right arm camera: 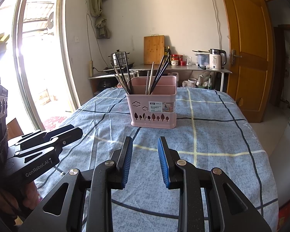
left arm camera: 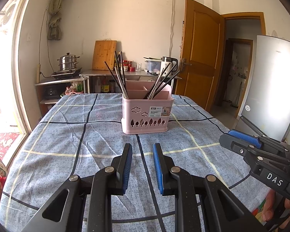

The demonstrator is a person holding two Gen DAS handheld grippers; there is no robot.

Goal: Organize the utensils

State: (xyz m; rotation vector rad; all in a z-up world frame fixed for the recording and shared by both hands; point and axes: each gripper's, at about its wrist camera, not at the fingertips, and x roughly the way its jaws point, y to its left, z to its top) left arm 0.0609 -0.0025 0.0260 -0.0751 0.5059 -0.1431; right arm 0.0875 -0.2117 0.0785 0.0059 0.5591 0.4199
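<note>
A pink plastic utensil basket (left arm camera: 145, 116) (right arm camera: 153, 108) with tree and cloud cut-outs stands upright on the far middle of the table. Several dark and metal chopsticks (left arm camera: 119, 75) (right arm camera: 122, 75) lean in its left compartment, and several more chopsticks (left arm camera: 160, 83) (right arm camera: 156, 75) lean in the right one. My left gripper (left arm camera: 142, 148) hovers above the cloth, well short of the basket, open with nothing between its blue pads. My right gripper (right arm camera: 145, 142) hovers beside it, open and empty too. Each gripper shows at the side of the other's view.
A blue checked cloth (left arm camera: 67, 135) (right arm camera: 222, 135) covers the table. Behind it a steel counter (left arm camera: 129, 73) holds a cutting board, jars and a kettle (right arm camera: 216, 59). A steamer pot (left arm camera: 67, 61) sits on a stove at the left. A fridge (left arm camera: 270, 89) stands to the right, by the wooden door.
</note>
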